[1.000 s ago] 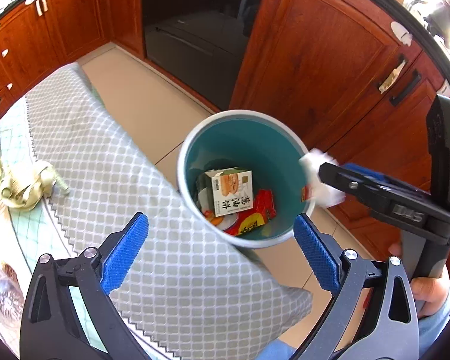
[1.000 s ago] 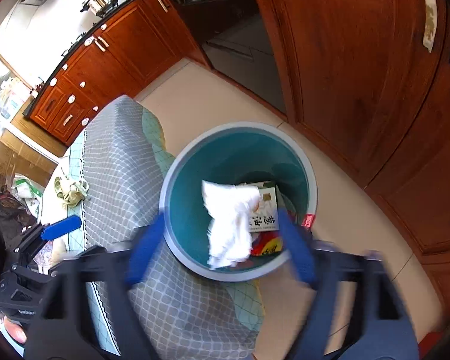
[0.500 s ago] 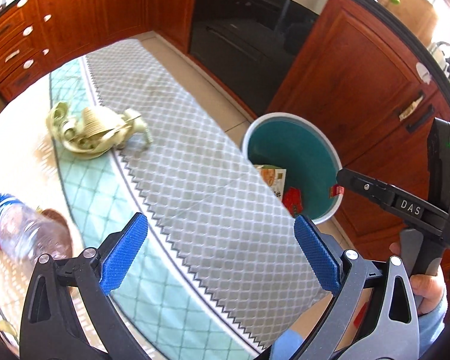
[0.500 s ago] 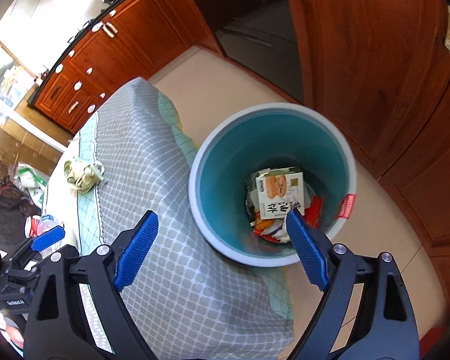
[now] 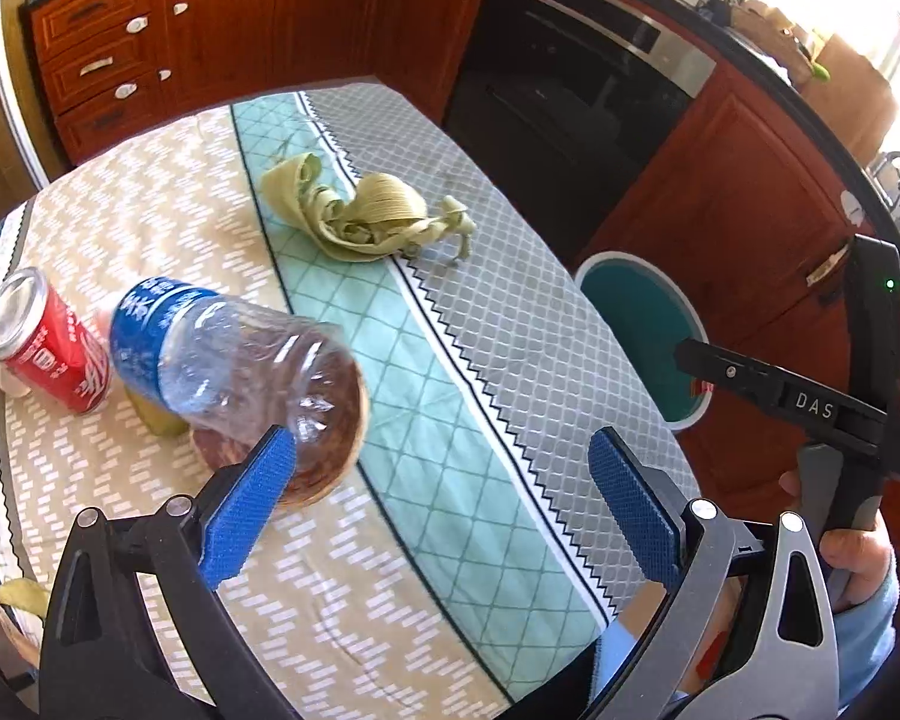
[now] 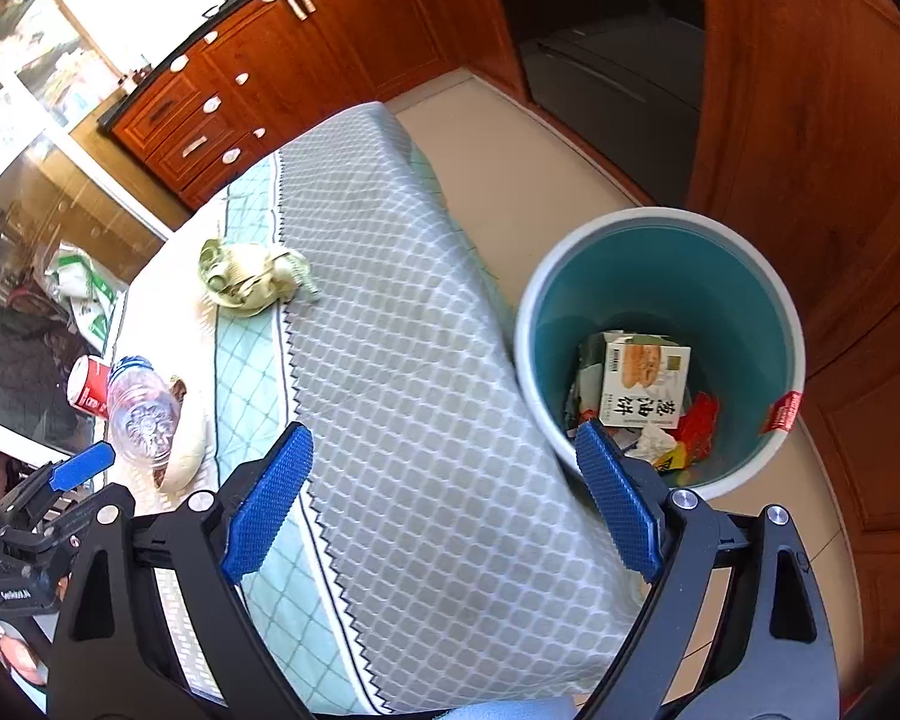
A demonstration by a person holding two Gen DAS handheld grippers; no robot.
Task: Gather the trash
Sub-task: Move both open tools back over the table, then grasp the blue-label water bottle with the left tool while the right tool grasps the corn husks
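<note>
My left gripper (image 5: 441,501) is open and empty above the table, its left finger close to a clear plastic bottle (image 5: 234,360) with a blue label that lies on its side. A red can (image 5: 48,348) lies left of the bottle. Green leaf wrappers (image 5: 360,216) lie farther back. My right gripper (image 6: 444,504) is open and empty over the table edge, next to the teal bin (image 6: 660,276) on the floor. The bin holds a snack box (image 6: 645,378), red wrappers and a white tissue (image 6: 648,441). The bottle (image 6: 141,414), the can (image 6: 87,387) and the leaves (image 6: 246,276) also show in the right wrist view.
The table has a patterned cloth (image 5: 492,324). A brown round thing (image 5: 330,420) lies under the bottle. Wooden cabinets (image 5: 168,30) and a dark oven (image 5: 570,84) stand behind. The bin (image 5: 636,324) stands beside the table's right edge, the right gripper's body (image 5: 810,402) over it.
The white tissue has dropped from my right gripper into the bin. My left gripper has swung left from the bin to the bottle and can. The right gripper has pulled back.
</note>
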